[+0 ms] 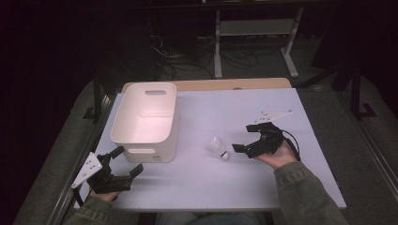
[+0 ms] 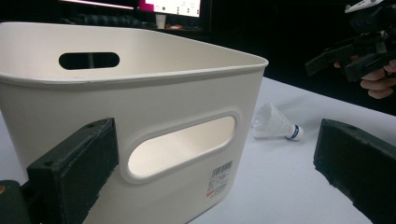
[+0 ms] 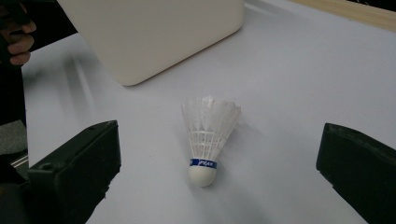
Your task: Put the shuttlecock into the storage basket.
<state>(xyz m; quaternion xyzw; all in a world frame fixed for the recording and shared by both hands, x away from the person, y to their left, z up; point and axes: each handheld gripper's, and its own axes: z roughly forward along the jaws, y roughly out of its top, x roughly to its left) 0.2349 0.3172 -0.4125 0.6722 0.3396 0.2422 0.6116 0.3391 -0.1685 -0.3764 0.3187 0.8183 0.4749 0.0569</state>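
While held at 3 o'clock on the white table (image 1: 225, 187), aimed toward 9 o'clock with jaws spread wide: right gripper (image 1: 243, 138), squared up on a white shuttlecock (image 1: 219, 148) lying on its side just ahead, untouched, blue-banded cork tip nearest the jaws, probably to allow a close on the firm cork end rather than a crush of the feathers. Parked at 7 o'clock, jaws likewise apart and holding nothing: left gripper (image 1: 129, 159), facing the near handle slot of an empty white bin (image 1: 141, 152) at 10 o'clock, seemingly ready to steady it. Shuttlecock near table centre, off the bin's 4 o'clock corner, not touching; bin the likely destination, judging by layout.
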